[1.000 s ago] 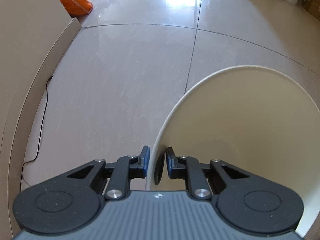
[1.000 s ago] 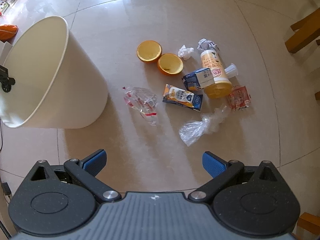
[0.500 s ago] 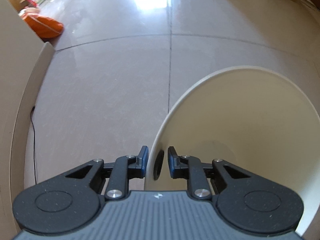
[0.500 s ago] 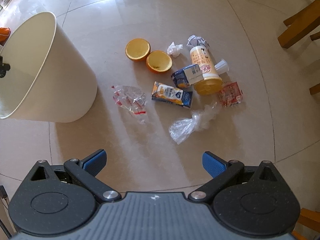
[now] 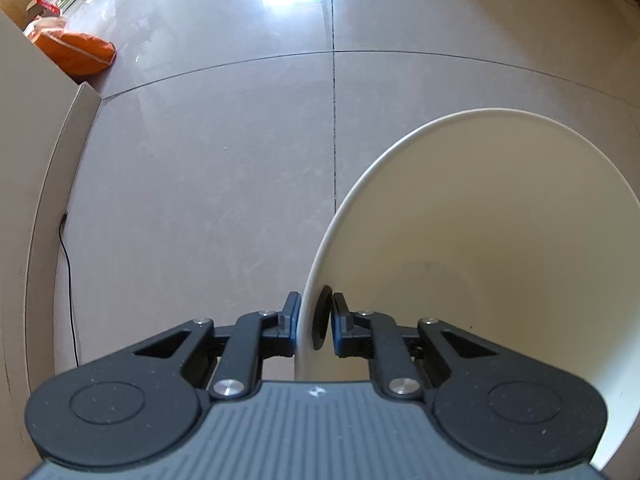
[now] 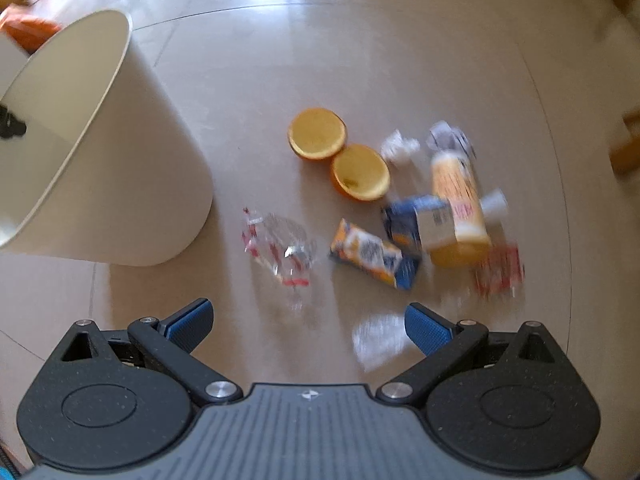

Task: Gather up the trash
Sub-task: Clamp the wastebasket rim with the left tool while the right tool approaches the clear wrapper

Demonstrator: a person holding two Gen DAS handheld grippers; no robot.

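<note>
My left gripper (image 5: 316, 320) has the rim of the cream bin (image 5: 500, 240) between its jaws, and they are closing on it. In the right wrist view the bin (image 6: 132, 184) leans over, mouth to the left. My right gripper (image 6: 308, 320) is open above the floor with nothing in it. Ahead of it lie a clear wrapper with red print (image 6: 280, 248), an orange-and-blue pack (image 6: 374, 258), a blue carton (image 6: 420, 224), a yellow bottle (image 6: 456, 196), two orange halves (image 6: 317, 133) and a red wrapper (image 6: 500, 272). A clear plastic bag (image 6: 380, 340) is a blur beside the right finger.
A beige panel (image 5: 24, 160) runs along the left, with a black cable (image 5: 68, 264) at its foot and an orange cushion (image 5: 76, 52) behind it. Crumpled paper (image 6: 400, 148) lies beyond the bottle. Wooden furniture (image 6: 628, 148) stands at the right edge.
My right gripper has dropped lower and closer to the trash, which looks larger and blurred. My left gripper stays on the bin's rim and has rolled slightly.
</note>
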